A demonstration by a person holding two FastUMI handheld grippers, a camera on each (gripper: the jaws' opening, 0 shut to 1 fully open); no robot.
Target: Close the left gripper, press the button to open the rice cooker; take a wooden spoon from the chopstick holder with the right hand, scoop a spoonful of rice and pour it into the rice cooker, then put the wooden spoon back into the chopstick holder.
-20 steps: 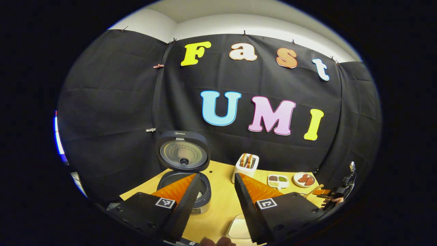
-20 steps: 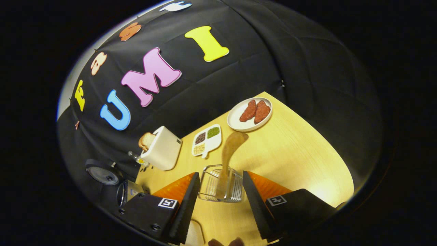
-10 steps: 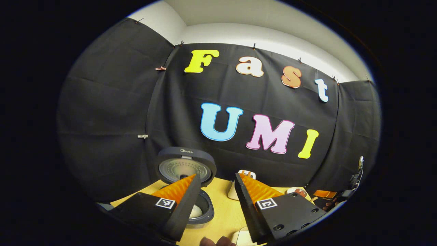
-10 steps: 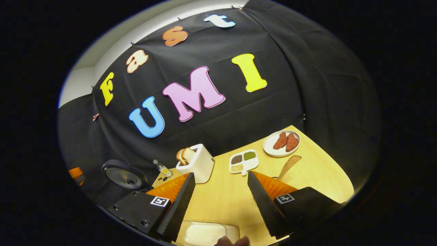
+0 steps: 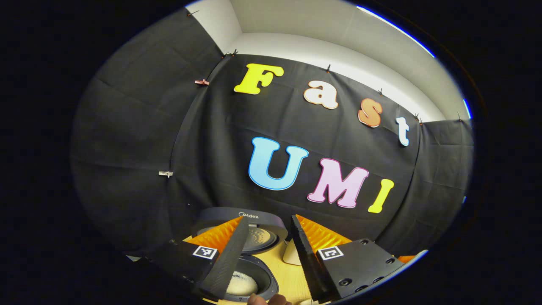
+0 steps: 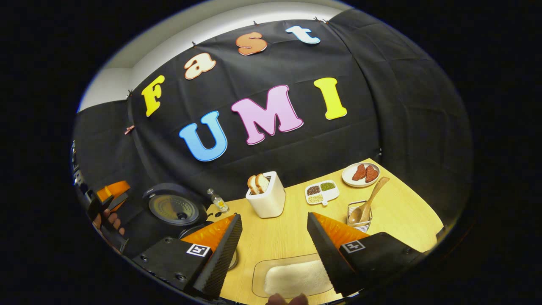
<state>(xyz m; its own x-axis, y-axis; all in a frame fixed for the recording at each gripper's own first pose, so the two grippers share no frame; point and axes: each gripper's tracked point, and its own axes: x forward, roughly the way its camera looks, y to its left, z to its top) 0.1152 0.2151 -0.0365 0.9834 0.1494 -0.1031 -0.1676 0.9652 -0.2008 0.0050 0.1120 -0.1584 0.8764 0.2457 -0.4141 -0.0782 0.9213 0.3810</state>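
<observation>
Right gripper (image 6: 273, 243) jaws wide apart, nothing between them, above wooden table (image 6: 402, 212). Wooden spoon (image 6: 367, 203) stands tilted in wire chopstick holder (image 6: 360, 216), near plate of meat (image 6: 360, 174). Clear tray of rice (image 6: 292, 278) on table between right fingers. Rice cooker (image 6: 175, 209) lid up, at table's left end; white rice visible in inner pot (image 5: 241, 284). Left gripper (image 5: 266, 250) jaws apart, empty, raised over cooker. Toaster with bread (image 6: 266, 195) and divided dish of grains (image 6: 322, 191) mid-table.
</observation>
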